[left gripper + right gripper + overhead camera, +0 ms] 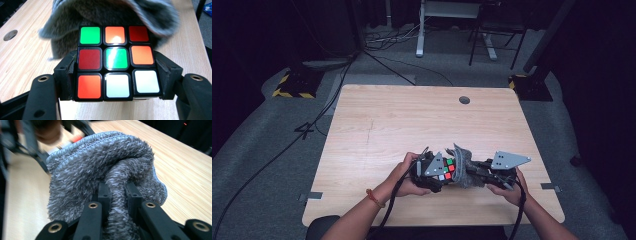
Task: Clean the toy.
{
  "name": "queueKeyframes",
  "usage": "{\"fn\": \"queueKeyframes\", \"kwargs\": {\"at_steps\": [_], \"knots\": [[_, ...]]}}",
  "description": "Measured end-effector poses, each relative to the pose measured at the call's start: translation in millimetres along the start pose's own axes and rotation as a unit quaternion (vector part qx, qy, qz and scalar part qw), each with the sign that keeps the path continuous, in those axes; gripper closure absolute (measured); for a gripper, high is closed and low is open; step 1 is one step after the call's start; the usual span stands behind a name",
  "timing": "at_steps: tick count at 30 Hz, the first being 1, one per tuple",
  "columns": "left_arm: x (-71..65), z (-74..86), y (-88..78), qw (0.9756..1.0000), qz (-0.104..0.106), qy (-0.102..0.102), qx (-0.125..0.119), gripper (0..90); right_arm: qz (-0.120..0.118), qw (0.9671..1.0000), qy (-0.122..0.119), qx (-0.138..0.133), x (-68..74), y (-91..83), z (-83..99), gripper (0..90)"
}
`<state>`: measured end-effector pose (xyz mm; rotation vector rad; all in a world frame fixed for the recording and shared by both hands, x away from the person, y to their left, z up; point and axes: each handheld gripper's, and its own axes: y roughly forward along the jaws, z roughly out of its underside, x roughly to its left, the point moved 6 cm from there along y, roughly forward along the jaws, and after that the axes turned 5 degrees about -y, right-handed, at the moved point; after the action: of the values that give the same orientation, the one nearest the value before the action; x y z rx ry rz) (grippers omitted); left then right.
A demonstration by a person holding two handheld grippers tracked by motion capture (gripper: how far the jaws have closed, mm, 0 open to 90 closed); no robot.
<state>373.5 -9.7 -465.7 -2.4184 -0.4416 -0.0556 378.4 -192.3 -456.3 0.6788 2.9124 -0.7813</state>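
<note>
A puzzle cube (116,62) with green, orange, red and white stickers sits between the jaws of my left gripper (116,72), which is shut on its two sides. A fluffy grey cloth (100,170) hangs bunched in my right gripper (117,195), whose jaws pinch a fold of it. In the high view the left gripper (443,172) holds the cube (447,169) just above the table's near edge. There the cloth (466,167) presses against the cube's right face, with the right gripper (477,172) behind it. In the left gripper view the cloth (110,12) drapes over the cube's far side.
The wooden table (412,120) has a round cable hole (464,100) near its far edge. Beyond the table lie floor cables (387,55), a white desk leg (420,35) and yellow-black striped stand bases (292,90).
</note>
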Motion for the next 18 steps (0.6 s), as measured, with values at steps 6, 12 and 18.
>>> {"fn": "queueKeyframes", "kwargs": {"at_steps": [6,12,18], "knots": [[18.2,14.4,-4.8,0.9995,-0.007,-0.029,0.004,32.9,0.024,0.9986,0.029,0.038,-27.7,-3.9,27.4,78.1],[25.6,29.5,-6.7,0.9987,-0.013,-0.037,0.032,32.9,0.032,0.9957,0.055,0.068,-45.0,-8.6,45.9,78.0],[31.5,47.3,-8.6,0.9966,-0.007,-0.058,0.058,32.8,0.014,0.9925,0.060,0.106,-44.4,-0.6,57.2,76.9]]}}
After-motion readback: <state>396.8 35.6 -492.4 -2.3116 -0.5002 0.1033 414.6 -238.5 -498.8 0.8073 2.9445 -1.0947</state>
